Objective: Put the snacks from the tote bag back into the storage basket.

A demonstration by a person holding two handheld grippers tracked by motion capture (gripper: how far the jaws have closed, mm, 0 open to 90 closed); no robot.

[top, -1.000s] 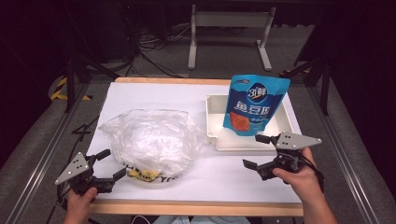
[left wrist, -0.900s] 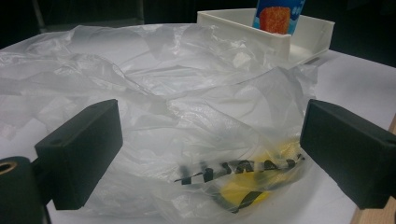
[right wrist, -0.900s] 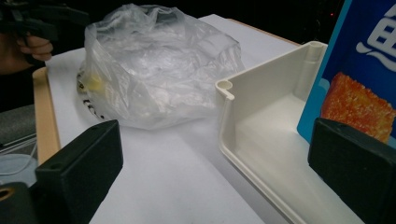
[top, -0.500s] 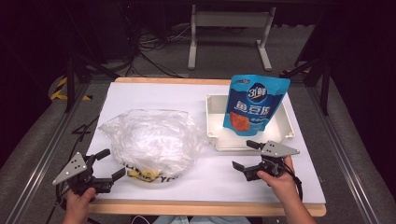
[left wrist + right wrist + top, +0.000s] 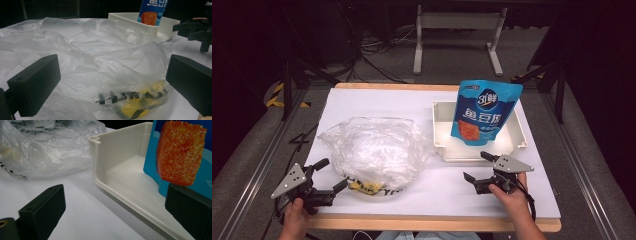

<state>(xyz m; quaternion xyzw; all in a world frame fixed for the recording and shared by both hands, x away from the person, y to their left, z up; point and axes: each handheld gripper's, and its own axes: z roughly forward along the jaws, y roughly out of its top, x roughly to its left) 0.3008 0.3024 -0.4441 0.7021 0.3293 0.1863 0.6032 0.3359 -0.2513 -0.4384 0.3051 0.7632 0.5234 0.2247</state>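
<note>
We see a blue snack pouch (image 5: 486,111) standing upright in a white tray (image 5: 441,131) on the far right of the white table (image 5: 382,97), and a crumpled clear plastic bag (image 5: 374,148) lying to the left of the tray. Our left gripper (image 5: 331,176) rests at the near left corner, its jaws apart just beside the bag's near edge. Our right gripper (image 5: 476,168) is just in front of the tray's near wall with its jaws also apart, holding nothing.
</note>
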